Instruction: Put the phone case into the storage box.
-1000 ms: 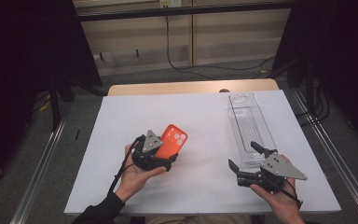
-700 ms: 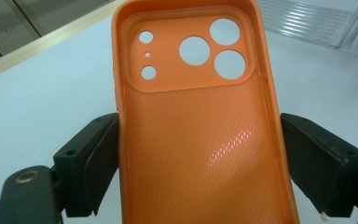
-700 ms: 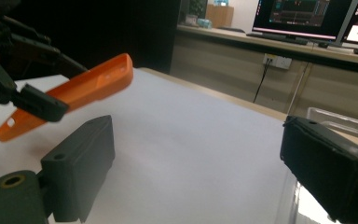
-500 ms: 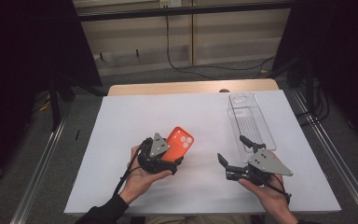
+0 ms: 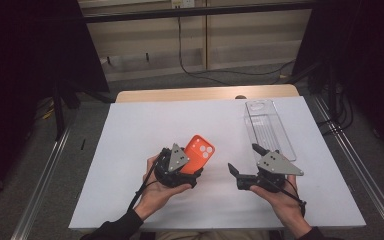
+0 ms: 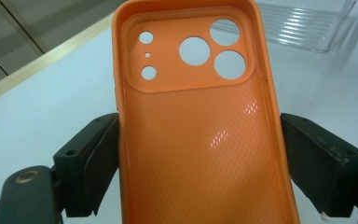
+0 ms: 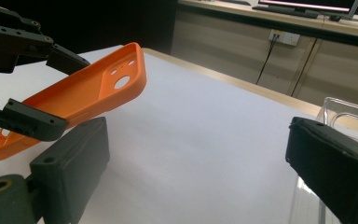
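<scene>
An orange phone case (image 5: 198, 152) is held up off the white table (image 5: 130, 130), tilted, with its camera-hole end away from me. My left gripper (image 5: 187, 165) is shut on its two long sides. In the left gripper view the case's hollow inside (image 6: 200, 140) faces the camera, with the black pads (image 6: 103, 154) pressed on both edges. My right gripper (image 5: 243, 157) is just right of the case, open with nothing between its jaws. The right gripper view looks across its own wide gap (image 7: 196, 154) at the orange case (image 7: 88, 93) on the left.
A clear plastic phone case (image 5: 267, 127) lies flat at the table's back right, close behind the right gripper; its corner (image 7: 349, 116) is beside the right jaw. Beyond the table are a wooden edge (image 5: 205, 94), cables and cabinets.
My right gripper has moved left toward the orange case, still open. My left gripper has shifted a little right with the case in it.
</scene>
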Tool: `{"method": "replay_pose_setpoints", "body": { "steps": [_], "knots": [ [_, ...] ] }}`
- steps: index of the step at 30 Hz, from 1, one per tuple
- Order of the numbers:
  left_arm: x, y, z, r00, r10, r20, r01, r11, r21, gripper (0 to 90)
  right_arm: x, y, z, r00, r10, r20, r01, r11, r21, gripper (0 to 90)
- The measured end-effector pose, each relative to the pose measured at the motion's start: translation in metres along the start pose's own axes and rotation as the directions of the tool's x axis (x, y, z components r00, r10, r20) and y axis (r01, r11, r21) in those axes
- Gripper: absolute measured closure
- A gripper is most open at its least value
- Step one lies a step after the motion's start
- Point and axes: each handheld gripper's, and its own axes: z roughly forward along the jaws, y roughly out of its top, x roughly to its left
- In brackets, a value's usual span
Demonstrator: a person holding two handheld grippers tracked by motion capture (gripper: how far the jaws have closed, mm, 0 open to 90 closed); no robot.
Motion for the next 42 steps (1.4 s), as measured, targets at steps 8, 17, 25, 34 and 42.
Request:
{"method": "replay_pose_setpoints", "body": {
  "steps": [8, 17, 25, 34, 42],
  "knots": [
    [-0.011, 0.004, 0.006, 0.9979, 0.049, -0.042, -0.050, 0.9987, -0.009, 15.4, -0.001, 0.004, 0.004, 0.9985, 0.055, -0.009, -0.054, 0.9978, 0.038, 8.5],
    [-0.014, 0.007, 0.021, 0.9966, 0.053, -0.062, -0.054, 0.9983, -0.021, 15.4, -0.003, 0.020, 0.012, 0.9945, 0.096, -0.042, -0.093, 0.9934, 0.068, 9.1],
    [-0.019, 0.003, 0.018, 0.9947, 0.057, -0.085, -0.062, 0.9965, -0.056, 15.4, 0.003, 0.017, 0.024, 0.9884, 0.138, -0.063, -0.130, 0.9850, 0.113, 10.0],
    [-0.023, 0.004, 0.015, 0.9927, 0.052, -0.109, -0.061, 0.9948, -0.081, 15.4, 0.004, 0.028, 0.029, 0.9855, 0.149, -0.082, -0.134, 0.9782, 0.158, 11.2],
    [-0.023, 0.004, 0.013, 0.9899, 0.060, -0.129, -0.073, 0.9925, -0.098, 15.4, 0.004, 0.032, 0.036, 0.9780, 0.187, -0.093, -0.165, 0.9654, 0.202, 15.2]
  ]
}}
